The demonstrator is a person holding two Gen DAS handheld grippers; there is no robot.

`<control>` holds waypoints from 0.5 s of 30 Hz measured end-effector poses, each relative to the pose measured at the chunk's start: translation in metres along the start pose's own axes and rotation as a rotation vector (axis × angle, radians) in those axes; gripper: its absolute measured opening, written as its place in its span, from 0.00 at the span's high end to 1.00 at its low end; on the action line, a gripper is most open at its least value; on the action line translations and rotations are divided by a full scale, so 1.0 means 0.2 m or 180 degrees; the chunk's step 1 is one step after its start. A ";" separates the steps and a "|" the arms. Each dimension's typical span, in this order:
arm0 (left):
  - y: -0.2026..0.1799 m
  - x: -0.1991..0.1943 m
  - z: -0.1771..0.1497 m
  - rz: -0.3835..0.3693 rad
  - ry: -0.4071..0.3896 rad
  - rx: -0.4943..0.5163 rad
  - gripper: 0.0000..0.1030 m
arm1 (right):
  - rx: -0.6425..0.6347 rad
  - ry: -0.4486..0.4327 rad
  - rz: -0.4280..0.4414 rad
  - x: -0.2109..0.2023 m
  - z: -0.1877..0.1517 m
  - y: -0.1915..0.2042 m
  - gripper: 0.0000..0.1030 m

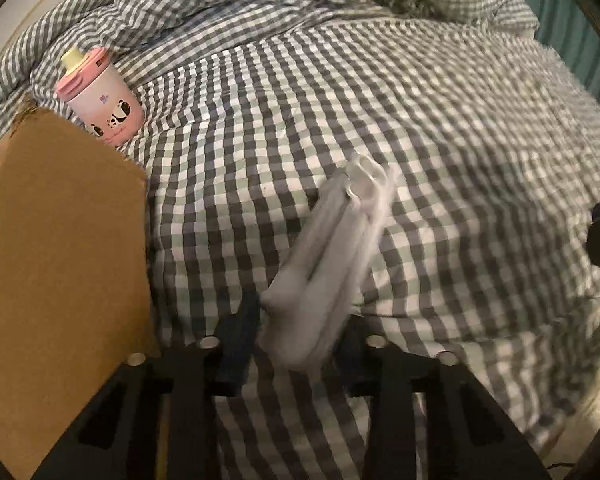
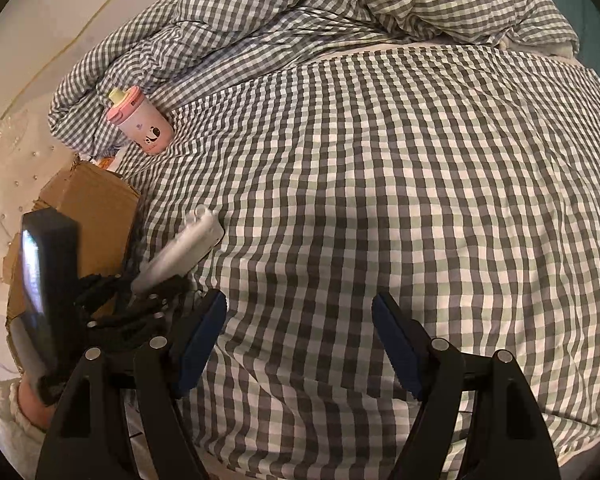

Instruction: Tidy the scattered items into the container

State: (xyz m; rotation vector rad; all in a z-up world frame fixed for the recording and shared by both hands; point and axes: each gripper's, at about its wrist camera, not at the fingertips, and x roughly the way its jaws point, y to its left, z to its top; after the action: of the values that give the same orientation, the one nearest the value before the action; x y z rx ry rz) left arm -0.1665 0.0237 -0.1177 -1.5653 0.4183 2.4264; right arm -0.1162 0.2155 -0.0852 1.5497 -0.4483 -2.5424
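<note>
While the left gripper (image 1: 300, 340) pinched the near end of a white folded item (image 1: 332, 248) at centre frame, its length stuck out unbent, so it seemed light and stiff, best held low. At left stood the cardboard box (image 1: 60, 240); its contents could not be seen. The right gripper (image 2: 300, 344) stood wide and empty. A pink cup (image 2: 142, 126) lay upper left.

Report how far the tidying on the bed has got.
Done: nothing can be confirmed; the cardboard box's inside is hidden in both views. In hand: the left gripper is clamped on a white folded item, lifted off the checked bedding beside the box. Left: the pink cup lies against the rumpled duvet, untouched. The right gripper is open and empty.
</note>
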 end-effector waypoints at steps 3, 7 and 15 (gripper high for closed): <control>-0.01 -0.01 0.00 -0.0066 0.0014 -0.0010 0.72 | 0.0109 -0.0013 0.0229 0.04 0.04 0.03 0.27; 0.01 0.05 0.00 -0.0151 0.0083 -0.0080 0.72 | 0.0553 0.0322 0.0962 0.22 0.14 0.06 0.27; 0.04 0.09 -0.02 -0.0241 0.0095 -0.0190 0.72 | 0.1075 0.0646 0.1095 0.49 0.27 0.19 0.27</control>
State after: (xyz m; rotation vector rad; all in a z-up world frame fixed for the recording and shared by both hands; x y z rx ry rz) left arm -0.1736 0.0153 -0.1340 -1.6128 0.2889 2.3821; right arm -0.2106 0.1638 -0.1334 1.6399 -1.0572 -2.1043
